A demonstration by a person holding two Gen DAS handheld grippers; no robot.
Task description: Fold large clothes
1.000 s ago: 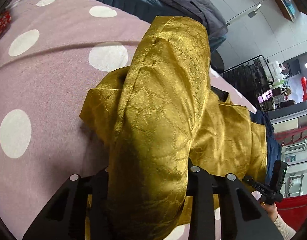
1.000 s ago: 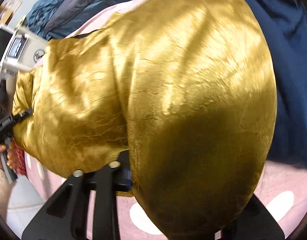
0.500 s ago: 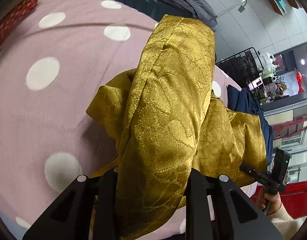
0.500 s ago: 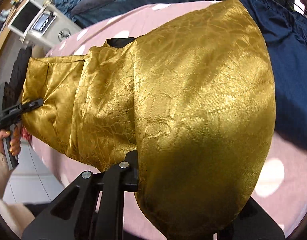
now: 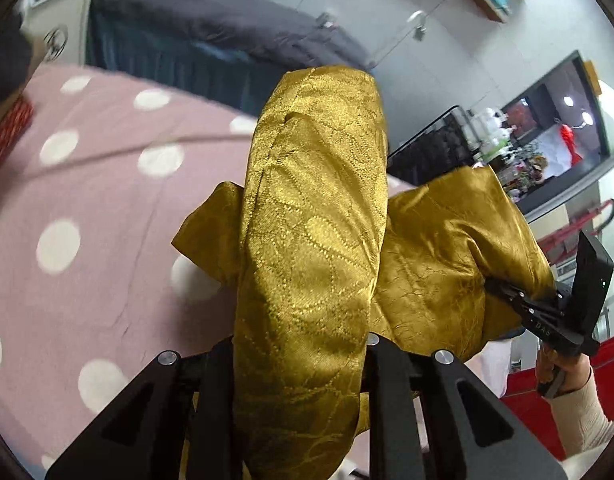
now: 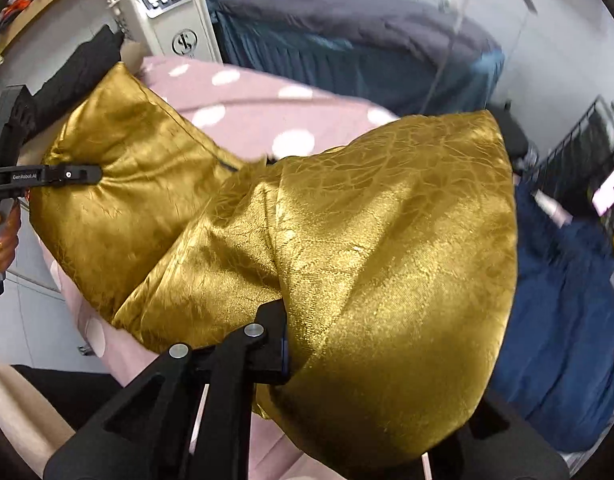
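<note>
Both claws are clamped on the gold garment (image 5: 311, 240), and it hangs bunched between them above the pink polka-dot bed cover (image 5: 87, 208). The left claw (image 5: 299, 364) has just been closing, its jaws narrow with a thick roll of patterned gold cloth pinched between them; the roll runs up and away from the camera, blocking most of the middle of that view. Off to the right in the same view, the right claw (image 5: 507, 292) bites into the far end of the fabric, a hand (image 5: 559, 368) in a cream sleeve (image 5: 587, 420) gripping its handle.

From the right wrist, the right claw (image 6: 291, 336) is narrow too, its jaws having just been closing on the cloth; only one black finger (image 6: 267, 340) shows, the other buried under a big shiny fold. The left claw (image 6: 95, 172) grips the opposite corner at the far left edge. A blue garment (image 6: 567, 320) lies on the bed to the right, and a grey duvet (image 6: 347, 20) sits behind.
</note>
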